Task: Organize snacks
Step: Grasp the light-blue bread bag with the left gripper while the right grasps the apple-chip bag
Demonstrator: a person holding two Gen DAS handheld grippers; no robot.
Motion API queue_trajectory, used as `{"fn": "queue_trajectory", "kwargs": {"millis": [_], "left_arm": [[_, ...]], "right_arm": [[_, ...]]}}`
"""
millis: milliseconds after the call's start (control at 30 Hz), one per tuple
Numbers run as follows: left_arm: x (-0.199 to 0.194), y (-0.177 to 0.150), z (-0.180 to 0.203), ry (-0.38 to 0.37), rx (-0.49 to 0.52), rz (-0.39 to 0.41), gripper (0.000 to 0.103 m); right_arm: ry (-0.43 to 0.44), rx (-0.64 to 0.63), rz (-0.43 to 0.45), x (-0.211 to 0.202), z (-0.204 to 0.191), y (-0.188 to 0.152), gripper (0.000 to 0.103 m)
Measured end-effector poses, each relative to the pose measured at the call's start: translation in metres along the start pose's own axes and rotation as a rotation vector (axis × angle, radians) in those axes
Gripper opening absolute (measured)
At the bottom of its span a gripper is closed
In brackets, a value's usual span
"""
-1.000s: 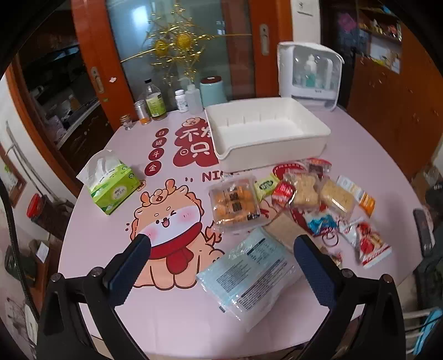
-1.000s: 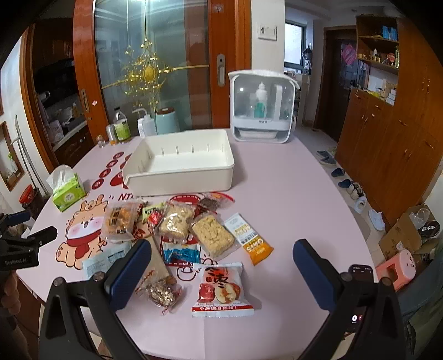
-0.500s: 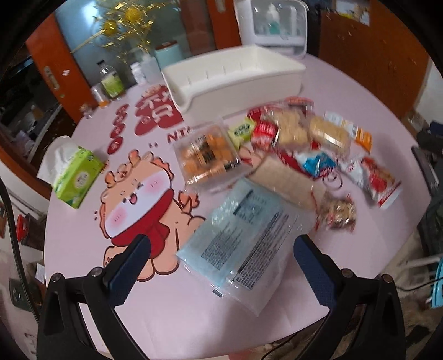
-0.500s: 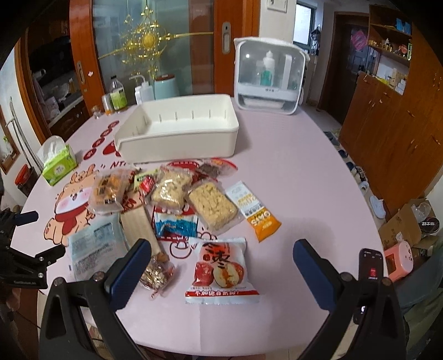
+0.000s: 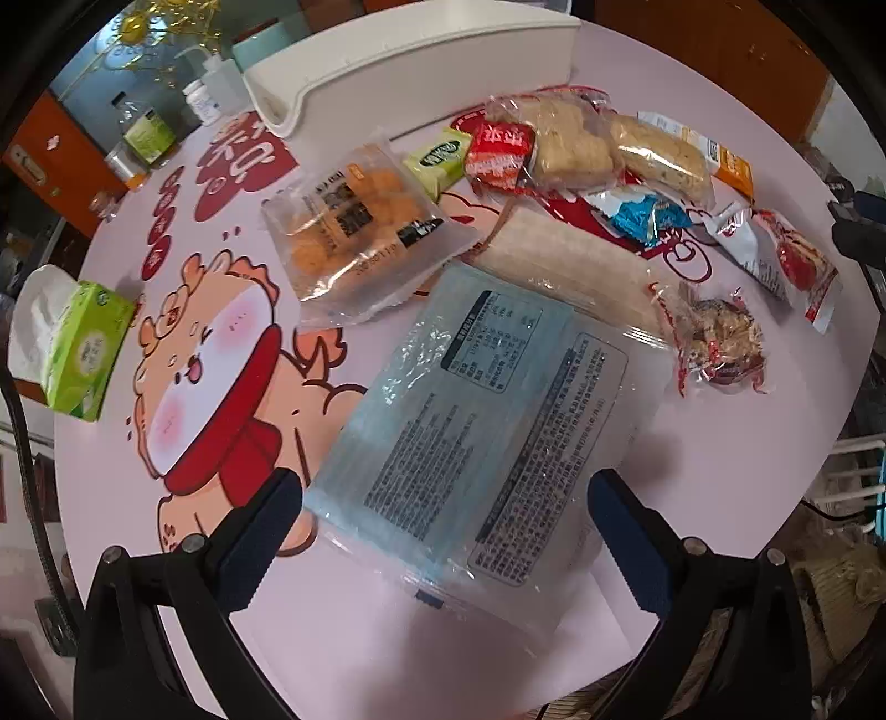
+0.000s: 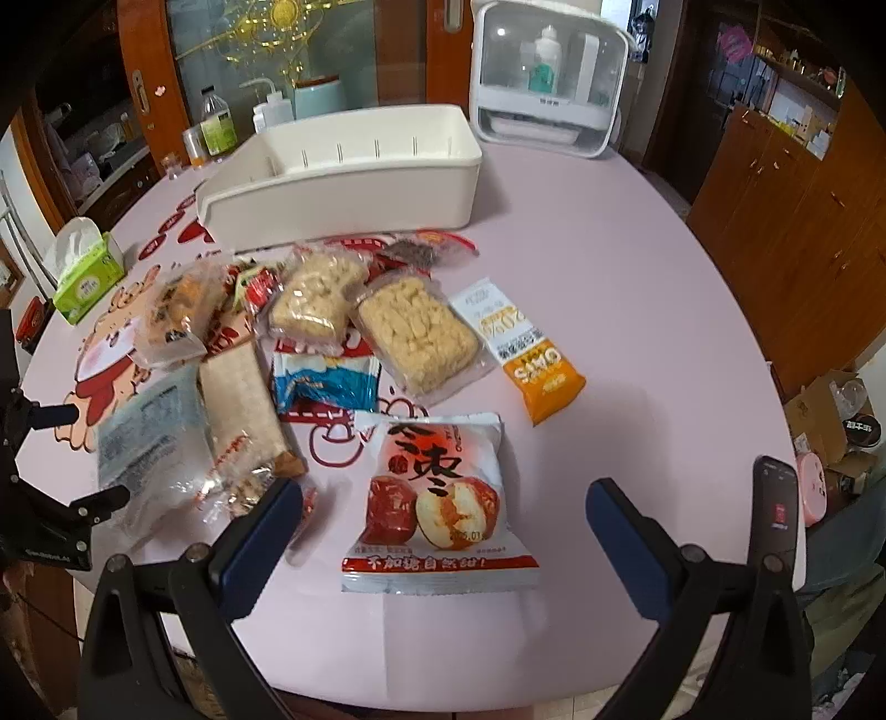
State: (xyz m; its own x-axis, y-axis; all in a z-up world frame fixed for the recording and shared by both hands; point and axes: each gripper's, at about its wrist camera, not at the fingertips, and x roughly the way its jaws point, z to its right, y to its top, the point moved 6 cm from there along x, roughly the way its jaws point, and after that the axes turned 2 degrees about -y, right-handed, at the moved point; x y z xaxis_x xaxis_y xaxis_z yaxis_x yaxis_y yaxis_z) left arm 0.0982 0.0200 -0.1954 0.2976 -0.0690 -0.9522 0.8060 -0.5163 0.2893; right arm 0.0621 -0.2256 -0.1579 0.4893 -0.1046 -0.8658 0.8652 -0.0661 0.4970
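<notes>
Left gripper (image 5: 446, 529) spread wide over a flat, crinkly blue packet (image 5: 476, 421), lower centre; right gripper (image 6: 443, 531) spread around a glossy jujube bag (image 6: 437, 498). One rigid white plastic bin (image 6: 354, 183) upper centre; both jaw pairs empty.

A home dining room. A round pink table (image 6: 637, 288) with a cartoon print carries a tissue box (image 6: 88, 274) and a white bin (image 6: 354, 177). Behind it stand wood-framed glass doors (image 6: 310, 50) with gold decoration, and wooden cabinets (image 6: 797, 183) line the right wall.
</notes>
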Motion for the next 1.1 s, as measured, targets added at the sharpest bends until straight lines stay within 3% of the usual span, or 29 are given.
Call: {"fn": "queue_trajectory", "kwargs": {"millis": [200,800,1100], "left_arm": [[0.02,0.001,0.0,-0.056,0.007,-0.074,0.103],[0.03,0.017,-0.008,-0.208,0.003,-0.115,0.103],[0.041,0.019,0.008,-0.143,0.07,-0.137,0.103]], "right_arm": [[0.005,0.008,-0.053,0.02,0.002,-0.008,0.103],[0.014,0.015,-0.138,0.056,0.005,-0.011,0.102],[-0.007,-0.03,-0.18,0.075,-0.003,-0.016,0.088]]}}
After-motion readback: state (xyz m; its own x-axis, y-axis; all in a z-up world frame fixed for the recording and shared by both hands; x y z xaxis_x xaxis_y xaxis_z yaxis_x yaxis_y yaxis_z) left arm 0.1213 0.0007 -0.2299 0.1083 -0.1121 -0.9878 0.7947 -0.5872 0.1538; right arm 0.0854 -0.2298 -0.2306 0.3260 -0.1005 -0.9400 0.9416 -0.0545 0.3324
